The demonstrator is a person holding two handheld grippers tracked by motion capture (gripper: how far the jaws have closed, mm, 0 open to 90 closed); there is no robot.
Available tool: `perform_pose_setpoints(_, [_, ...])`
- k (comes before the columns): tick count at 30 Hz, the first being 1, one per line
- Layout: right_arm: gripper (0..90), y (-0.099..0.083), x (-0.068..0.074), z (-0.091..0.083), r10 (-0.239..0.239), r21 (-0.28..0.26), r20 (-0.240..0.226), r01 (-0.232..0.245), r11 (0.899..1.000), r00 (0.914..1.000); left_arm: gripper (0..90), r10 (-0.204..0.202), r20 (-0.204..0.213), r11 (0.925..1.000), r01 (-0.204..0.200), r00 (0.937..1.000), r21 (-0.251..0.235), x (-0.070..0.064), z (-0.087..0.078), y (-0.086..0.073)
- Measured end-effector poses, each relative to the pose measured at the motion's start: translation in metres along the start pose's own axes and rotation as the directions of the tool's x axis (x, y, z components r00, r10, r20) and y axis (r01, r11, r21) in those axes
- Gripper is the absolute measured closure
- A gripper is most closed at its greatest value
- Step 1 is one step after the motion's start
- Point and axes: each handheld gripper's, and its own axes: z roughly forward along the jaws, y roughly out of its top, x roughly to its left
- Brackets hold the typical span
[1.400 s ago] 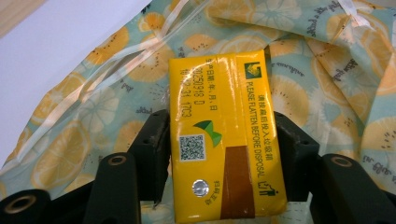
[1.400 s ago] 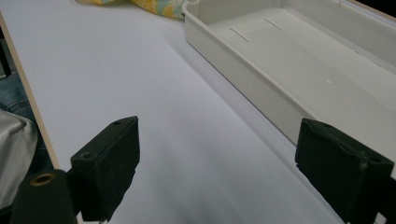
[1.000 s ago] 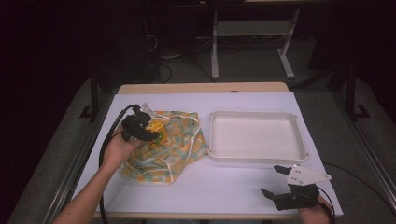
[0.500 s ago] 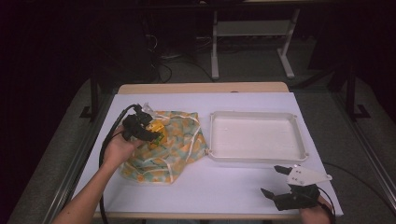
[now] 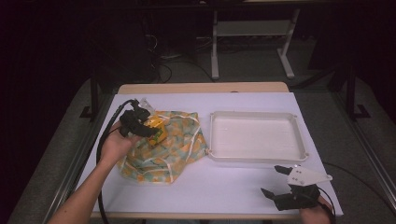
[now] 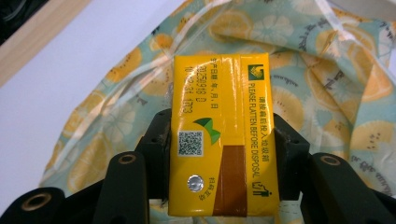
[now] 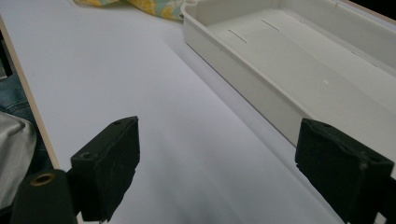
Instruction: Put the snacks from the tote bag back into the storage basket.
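Observation:
My left gripper (image 5: 148,128) is shut on a yellow drink carton (image 6: 222,135), held just above a teal cloth bag printed with orange slices (image 5: 168,147) that lies on the left of the white table (image 5: 224,186). In the left gripper view the carton sits between both black jaws, its printed side facing the camera, with the cloth bag (image 6: 317,84) behind it. My right gripper (image 5: 279,181) rests open near the table's front right edge, jaws wide apart with nothing between them. Its own view looks over the bare table (image 7: 140,84) toward a white tray (image 7: 289,65).
The shallow white tray (image 5: 258,157) stands empty at the right middle of the table, just beyond the right gripper. A black cable (image 5: 100,154) trails from the left gripper along the table's left edge. Dark floor and a desk frame (image 5: 252,32) lie beyond the table.

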Motion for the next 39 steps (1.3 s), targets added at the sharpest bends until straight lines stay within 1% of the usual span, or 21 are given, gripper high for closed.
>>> perform_pose_setpoints(3, [13.5, 0.0, -0.001, 0.0, 0.0, -0.003, -0.001, 0.0, 1.0, 1.0, 50.5, 0.008, 0.003, 0.9999, -0.008, 1.0, -0.007, 0.001, -0.005, 0.002])
perform_pose_setpoints(4, [13.5, 0.0, -0.001, 0.0, -0.001, -0.004, 0.0, 0.001, 1.0, 1.0, 50.6, 0.0, 0.004, 0.9999, 0.001, 1.0, -0.012, 0.001, -0.006, 0.003])
perform_pose_setpoints(6, [13.4, 0.0, -0.001, 0.0, -0.001, -0.005, 0.0, 0.001, 1.0, 1.0, 50.6, 0.007, 0.002, 0.9998, -0.007, 1.0, -0.016, 0.003, -0.01, 0.004])
perform_pose_setpoints(7, [13.5, 0.0, -0.001, 0.0, -0.002, -0.003, 0.001, 0.002, 1.0, 1.0, 50.6, -0.001, 0.005, 0.9998, 0.001, 1.0, -0.021, 0.003, -0.011, 0.005])
perform_pose_setpoints(10, [13.4, 0.0, -0.001, 0.0, -0.002, -0.004, 0.001, 0.002, 1.0, 1.0, 50.6, 0.003, 0.002, 0.9998, -0.003, 1.0, -0.021, 0.006, -0.017, 0.007])
perform_pose_setpoints(14, [13.4, 0.0, -0.001, 0.001, 0.002, 0.001, -0.003, -0.002, 1.0, 1.0, 50.6, 0.0, -0.001, 0.9994, 0.0, 1.0, -0.034, 0.008, -0.023, 0.01])
perform_pose_setpoints(16, [13.5, 0.0, -0.001, 0.001, 0.002, 0.0, -0.003, -0.002, 1.0, 1.0, 50.6, 0.007, -0.002, 0.9993, -0.007, 1.0, -0.038, 0.008, -0.026, 0.013])
perform_pose_setpoints(20, [13.4, 0.0, -0.001, 0.001, 0.0, -0.002, -0.002, 0.0, 1.0, 1.0, 50.6, 0.014, -0.008, 0.9989, -0.014, 0.9999, -0.044, 0.007, -0.031, 0.017])
perform_pose_setpoints(22, [13.5, 0.0, -0.001, 0.0, 0.003, -0.002, -0.001, -0.003, 1.0, 1.0, 50.6, 0.008, 0.002, 0.9986, -0.008, 1.0, -0.052, 0.007, -0.032, 0.019])
perform_pose_setpoints(25, [13.5, 0.0, -0.001, 0.0, 0.001, -0.005, -0.001, -0.001, 1.0, 1.0, 50.6, 0.024, 0.007, 0.9983, -0.024, 0.9997, -0.054, 0.007, -0.034, 0.022])
perform_pose_setpoints(27, [13.5, 0.0, -0.001, 0.0, -0.002, -0.004, -0.001, 0.002, 1.0, 1.0, 50.6, 0.02, 0.007, 0.9984, -0.02, 0.9998, -0.052, 0.005, -0.035, 0.024])
perform_pose_setpoints(29, [13.5, 0.0, -0.001, 0.001, 0.0, -0.004, -0.002, 0.0, 1.0, 1.0, 50.6, 0.031, 0.01, 0.998, -0.03, 0.9995, -0.055, 0.005, -0.036, 0.026])
perform_pose_setpoints(37, [13.5, 0.0, -0.001, 0.001, 0.004, 0.0, -0.004, -0.004, 1.0, 1.0, 50.6, 0.03, 0.03, 0.9971, -0.028, 0.9991, -0.071, -0.001, -0.04, 0.034])
perform_pose_setpoints(38, [13.5, 0.0, -0.001, 0.001, 0.003, -0.001, -0.004, -0.003, 1.0, 1.0, 50.6, 0.048, 0.025, 0.9963, -0.046, 0.9985, -0.072, -0.001, -0.041, 0.036])
perform_pose_setpoints(39, [13.5, 0.0, -0.001, 0.001, 0.004, -0.002, -0.004, -0.004, 1.0, 1.0, 50.6, 0.049, 0.025, 0.9963, -0.047, 0.9985, -0.072, -0.001, -0.042, 0.037])
